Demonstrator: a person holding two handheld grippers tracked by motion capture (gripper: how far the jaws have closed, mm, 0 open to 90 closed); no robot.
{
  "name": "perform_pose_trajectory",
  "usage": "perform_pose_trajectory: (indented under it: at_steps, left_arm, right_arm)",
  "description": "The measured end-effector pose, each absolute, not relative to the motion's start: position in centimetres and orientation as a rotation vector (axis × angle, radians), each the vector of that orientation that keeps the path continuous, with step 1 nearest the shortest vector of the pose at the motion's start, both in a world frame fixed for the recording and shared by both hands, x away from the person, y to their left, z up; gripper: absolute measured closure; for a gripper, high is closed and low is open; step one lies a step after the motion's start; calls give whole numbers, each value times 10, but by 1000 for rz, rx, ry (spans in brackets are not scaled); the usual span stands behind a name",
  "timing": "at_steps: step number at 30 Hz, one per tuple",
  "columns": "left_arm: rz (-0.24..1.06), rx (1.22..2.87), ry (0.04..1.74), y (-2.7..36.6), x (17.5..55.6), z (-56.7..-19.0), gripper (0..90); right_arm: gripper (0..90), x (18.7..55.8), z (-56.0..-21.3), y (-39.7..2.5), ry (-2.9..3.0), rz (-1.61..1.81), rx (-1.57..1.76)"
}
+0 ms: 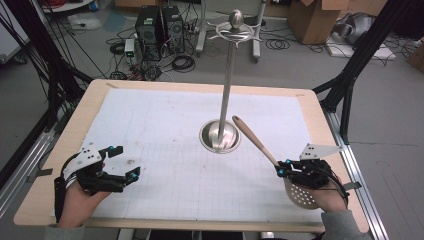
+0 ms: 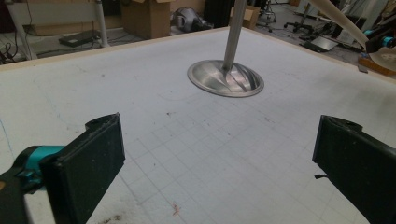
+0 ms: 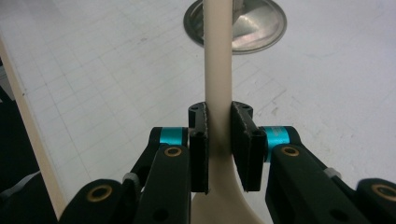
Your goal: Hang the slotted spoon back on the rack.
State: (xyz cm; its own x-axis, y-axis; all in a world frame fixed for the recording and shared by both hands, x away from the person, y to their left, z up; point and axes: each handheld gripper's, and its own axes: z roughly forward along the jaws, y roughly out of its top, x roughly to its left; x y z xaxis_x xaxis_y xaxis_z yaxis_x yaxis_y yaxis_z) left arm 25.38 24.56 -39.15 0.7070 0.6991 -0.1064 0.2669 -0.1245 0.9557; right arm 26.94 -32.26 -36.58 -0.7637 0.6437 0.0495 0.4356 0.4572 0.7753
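Jaws of the right gripper (image 3: 218, 140) are clamped on the neck of a cream slotted spoon (image 1: 260, 145), just where the handle widens into the perforated bowl — a grip low on the tool that leaves the long handle free and pointing up and away toward the stand (image 1: 227, 85). That looks deliberate: the metal stand carries curved hooks at its top, and the free handle end is the part that would have to reach one of them, so holding near the bowl keeps that end clear. In the high view the spoon slants from the person's right hand at the near right of the table toward the stand's round base (image 1: 220, 136), its tip near the base but apart from it. The left gripper (image 1: 120, 162) rests at the near left with its jaws spread wide and nothing between them, well apart from the spoon, seemingly waiting. The table (image 1: 60, 150) has a pale wooden rim and is covered by a white sheet with a faint grid (image 2: 196, 140), marked by a few small dark stains. Beyond it lies a grey floor — computer towers (image 1: 160, 30), tangled cables and cardboard boxes (image 1: 312, 17) sit there, with black frame struts at either side.
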Motion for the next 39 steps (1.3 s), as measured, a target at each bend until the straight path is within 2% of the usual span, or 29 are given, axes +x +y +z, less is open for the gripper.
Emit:
perform_pose_trajectory:
  at_steps: [39]
  left_arm:
    - [442, 1689, 784, 250, 252, -390, 27]
  right_arm:
    - [781, 280, -332, -338, 2344, 1441, 773]
